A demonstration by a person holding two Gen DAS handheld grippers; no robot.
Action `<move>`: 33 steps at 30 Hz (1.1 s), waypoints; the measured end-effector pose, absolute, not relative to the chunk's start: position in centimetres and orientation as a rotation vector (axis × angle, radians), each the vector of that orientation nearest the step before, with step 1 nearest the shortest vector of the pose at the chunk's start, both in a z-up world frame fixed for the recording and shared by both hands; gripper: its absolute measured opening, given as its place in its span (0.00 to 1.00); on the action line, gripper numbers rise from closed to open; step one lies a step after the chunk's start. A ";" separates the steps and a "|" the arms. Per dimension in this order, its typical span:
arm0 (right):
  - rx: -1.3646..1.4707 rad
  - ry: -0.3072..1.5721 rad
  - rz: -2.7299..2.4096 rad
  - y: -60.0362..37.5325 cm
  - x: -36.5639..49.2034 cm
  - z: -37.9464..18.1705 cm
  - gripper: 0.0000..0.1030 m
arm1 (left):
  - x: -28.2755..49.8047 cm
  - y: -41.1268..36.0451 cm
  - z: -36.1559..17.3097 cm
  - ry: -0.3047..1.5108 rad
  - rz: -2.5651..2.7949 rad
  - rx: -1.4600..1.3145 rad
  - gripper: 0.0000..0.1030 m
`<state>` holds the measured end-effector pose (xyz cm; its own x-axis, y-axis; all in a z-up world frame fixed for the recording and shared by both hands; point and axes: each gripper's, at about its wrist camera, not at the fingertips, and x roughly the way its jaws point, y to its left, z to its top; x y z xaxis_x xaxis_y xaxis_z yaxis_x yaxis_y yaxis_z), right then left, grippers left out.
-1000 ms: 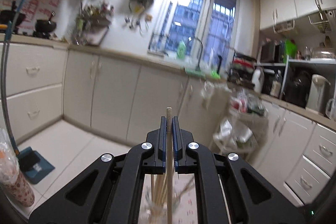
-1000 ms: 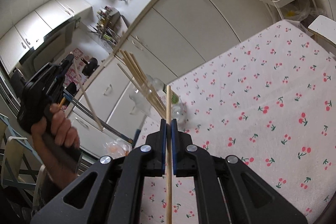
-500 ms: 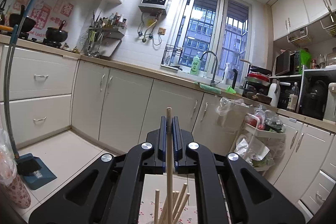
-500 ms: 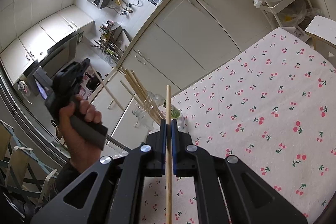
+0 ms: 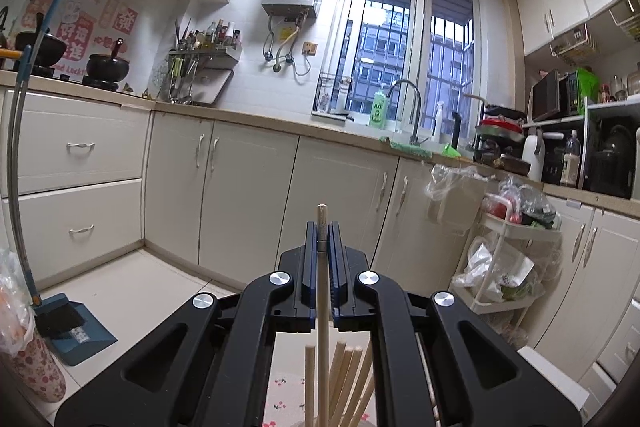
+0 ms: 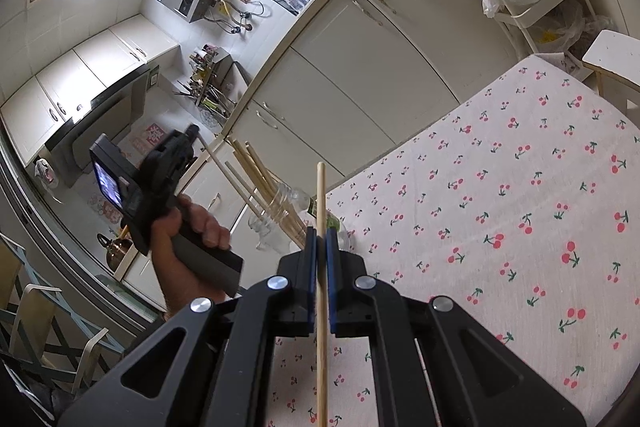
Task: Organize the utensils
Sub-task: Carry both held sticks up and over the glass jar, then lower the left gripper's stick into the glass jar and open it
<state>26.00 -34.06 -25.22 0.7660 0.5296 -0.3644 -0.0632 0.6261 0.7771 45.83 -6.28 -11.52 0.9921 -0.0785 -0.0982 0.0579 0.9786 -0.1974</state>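
Right wrist view: the left gripper (image 6: 192, 135) and right gripper (image 6: 320, 239) each pinch one pale wooden chopstick (image 6: 321, 267); lower the left one's tip straight into the clear glass jar (image 6: 276, 211) at far left before opening.

Left wrist view: near level, along its fingers (image 5: 335, 259), faces cabinets and window (image 5: 408, 55). Right wrist view: tilted down over cherry-print worktop (image 6: 520, 187), close range. Shared: chopstick jar (image 6: 280, 215), cabinets, window.

Surface: table under a cherry-print cloth (image 6: 500, 187)
On it: clear glass jar (image 6: 280, 215) holding wooden chopsticks (image 6: 260, 175)
Jar's place: near the cloth's far-left edge, toward the cabinets
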 end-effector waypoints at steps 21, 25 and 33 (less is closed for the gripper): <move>0.695 0.372 0.397 -30.0 32.4 -18.0 0.05 | 43.3 -5.5 -15.1 0.209 -0.131 -0.084 0.23; 0.645 0.268 0.381 -28.1 34.2 -15.5 0.05 | 42.2 -4.4 -14.9 0.206 -0.128 -0.095 0.35; 0.563 0.050 0.300 -24.3 37.5 -12.4 0.05 | 38.9 -0.1 -14.8 0.201 -0.068 -0.201 0.50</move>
